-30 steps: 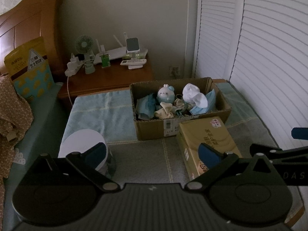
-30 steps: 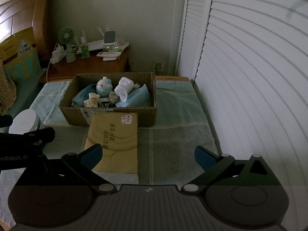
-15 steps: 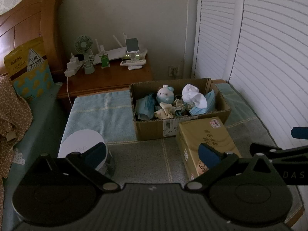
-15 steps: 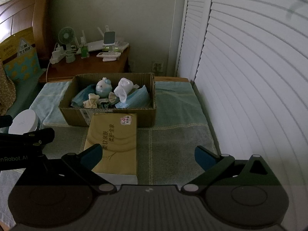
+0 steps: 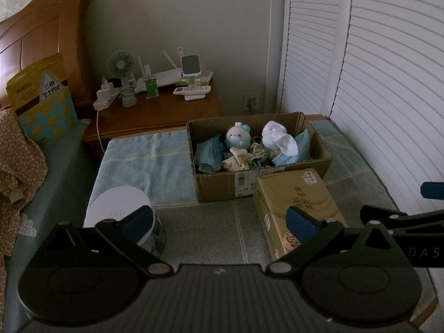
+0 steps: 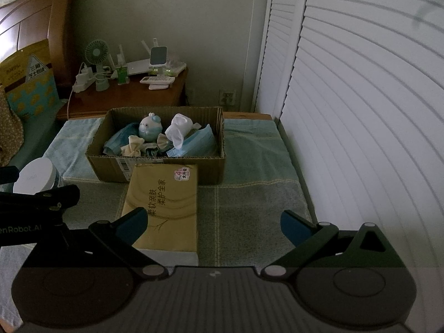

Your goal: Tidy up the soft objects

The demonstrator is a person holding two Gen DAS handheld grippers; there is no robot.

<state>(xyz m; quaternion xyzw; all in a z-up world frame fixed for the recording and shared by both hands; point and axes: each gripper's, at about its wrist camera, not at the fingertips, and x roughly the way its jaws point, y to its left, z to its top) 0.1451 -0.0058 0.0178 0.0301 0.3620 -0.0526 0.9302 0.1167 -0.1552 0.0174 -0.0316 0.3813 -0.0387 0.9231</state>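
Note:
A cardboard box (image 5: 216, 188) (image 6: 108, 166) stands on a towel-covered surface. Inside lie a small plush toy (image 5: 238, 138) (image 6: 149, 130), a white sock (image 5: 277, 136) (image 6: 179, 130), blue face masks (image 5: 294, 149) (image 6: 199, 144) and beige cloth pieces (image 5: 237, 159) (image 6: 133, 148). A tan tissue pack (image 5: 299, 202) (image 6: 163, 202) lies in front of the box. My left gripper (image 5: 220, 220) hovers open above the towel, nothing between its fingers. My right gripper (image 6: 213, 222) is open too, its left finger over the tissue pack's near end.
A white round lidded container (image 5: 119, 208) (image 6: 36, 177) sits at the left by my left finger. Behind the box a wooden nightstand (image 5: 155, 113) carries a fan, router and remotes. White louvred doors (image 6: 360, 111) run along the right; a bed with a yellow bag (image 5: 41, 97) lies left.
Both views have shifted only slightly; the box sits a touch lower in the frames. Both grippers stay open and nothing in the box has moved.

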